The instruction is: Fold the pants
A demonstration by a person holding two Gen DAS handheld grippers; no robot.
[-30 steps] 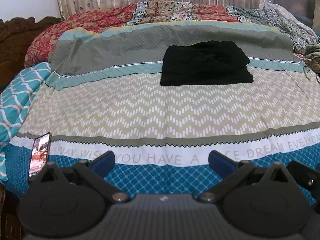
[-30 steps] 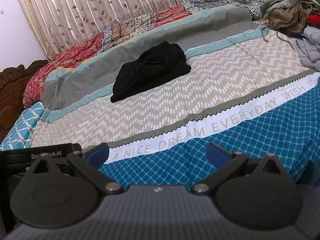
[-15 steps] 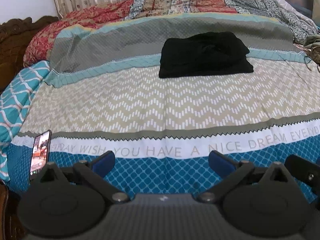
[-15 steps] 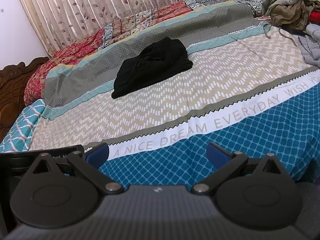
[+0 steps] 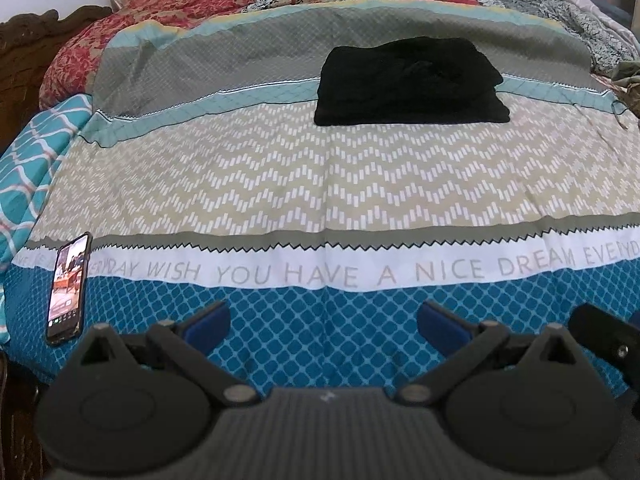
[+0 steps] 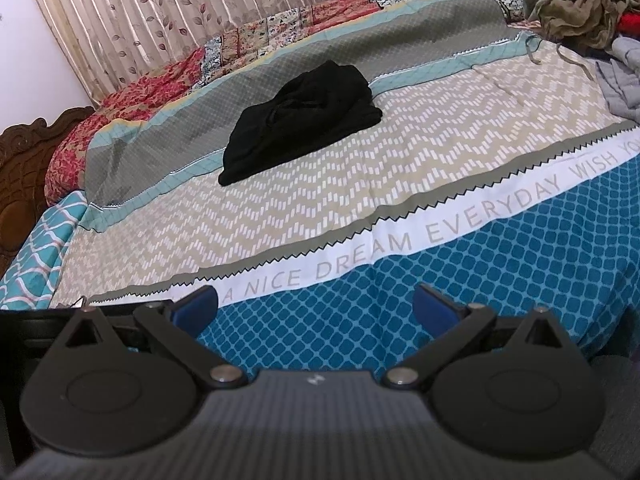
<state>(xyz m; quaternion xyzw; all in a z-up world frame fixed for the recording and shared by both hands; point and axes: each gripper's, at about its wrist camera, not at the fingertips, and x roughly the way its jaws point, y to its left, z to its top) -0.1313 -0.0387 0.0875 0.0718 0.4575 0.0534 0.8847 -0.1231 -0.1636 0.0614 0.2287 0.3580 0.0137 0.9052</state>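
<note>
Black pants (image 5: pixel 408 82) lie folded in a compact stack on the patterned bedspread (image 5: pixel 280 184), far from both grippers; they also show in the right wrist view (image 6: pixel 300 120). My left gripper (image 5: pixel 322 320) is open and empty, low over the blue near edge of the bed. My right gripper (image 6: pixel 316 304) is open and empty, over the same blue strip, further right.
A phone (image 5: pixel 68 288) lies on the bed's near left edge. A pile of loose clothes (image 6: pixel 580 4) sits at the far right of the bed. A wooden headboard (image 6: pixel 20 184) is at left, curtains (image 6: pixel 160 12) behind.
Both grippers have tilted or moved slightly so the pants sit a little higher in view. Both stay open and empty. The pants have not moved.
</note>
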